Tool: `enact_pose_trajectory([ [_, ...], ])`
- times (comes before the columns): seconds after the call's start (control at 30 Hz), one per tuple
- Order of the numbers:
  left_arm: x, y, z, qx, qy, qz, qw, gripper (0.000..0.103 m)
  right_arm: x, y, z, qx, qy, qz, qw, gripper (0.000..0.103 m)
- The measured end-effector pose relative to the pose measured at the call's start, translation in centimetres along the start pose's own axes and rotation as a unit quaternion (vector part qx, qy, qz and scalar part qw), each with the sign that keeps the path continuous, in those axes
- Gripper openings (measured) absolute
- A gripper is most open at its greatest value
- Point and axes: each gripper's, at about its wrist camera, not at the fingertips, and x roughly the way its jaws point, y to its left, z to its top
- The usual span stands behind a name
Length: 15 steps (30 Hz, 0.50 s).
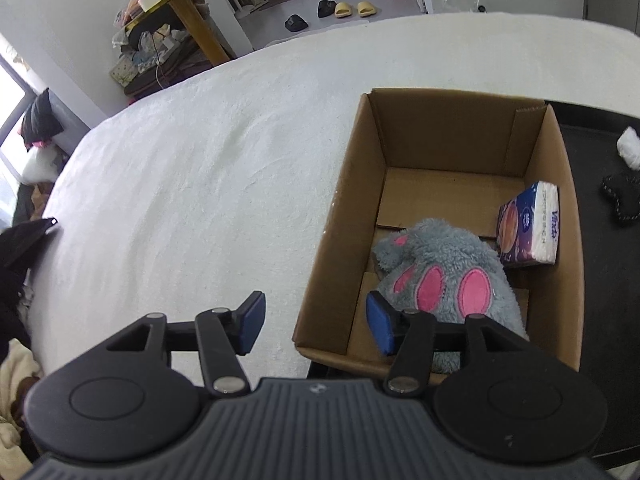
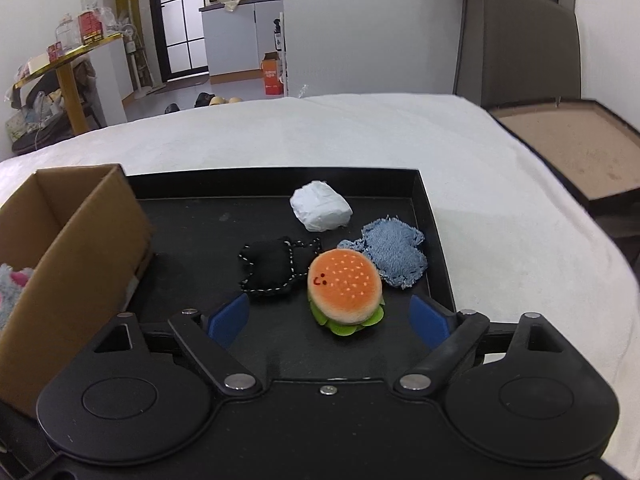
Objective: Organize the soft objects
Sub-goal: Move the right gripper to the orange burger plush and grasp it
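Observation:
A cardboard box [image 1: 560, 184] holds a grey and pink plush paw [image 1: 448, 272] and a tissue pack [image 1: 530, 224]. My left gripper [image 1: 316, 326] is open and empty, straddling the box's near left wall. In the right wrist view a black tray [image 2: 424, 208] holds a plush burger [image 2: 345, 286], a black plush [image 2: 276, 266], a denim pad [image 2: 394, 252] and a white soft bundle [image 2: 320, 206]. My right gripper [image 2: 330, 320] is open and empty, low over the tray, with the burger just ahead between its fingers. The box [image 2: 80, 232] stands at the tray's left.
Box and tray rest on a bed with a white fluffy cover [image 1: 192, 168]. A brown-lined flat tray [image 2: 568, 144] lies at the bed's right. A yellow side table [image 2: 68, 64] with clutter and slippers [image 1: 352, 9] on the floor lie beyond the bed.

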Motion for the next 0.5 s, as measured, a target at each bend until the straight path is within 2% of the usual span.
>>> enact_pose_trajectory([
  [0.13, 0.4, -1.2, 0.2, 0.018, 0.004, 0.020, 0.9996, 0.058, 1.0, -0.6, -0.1, -0.001, 0.003, -0.006, 1.000, 0.087],
  [0.4, 0.9, -2.6, 0.6, 0.036, 0.010, 0.042, 0.9984, 0.059, 2.4, -1.5, -0.3, 0.014, 0.013, 0.009, 1.000, 0.080],
  [0.5, 0.9, -2.9, 0.6, 0.040, 0.009, 0.047, 0.9980, 0.059, 2.7, -1.5, -0.3, 0.014, 0.014, 0.013, 1.000, 0.074],
])
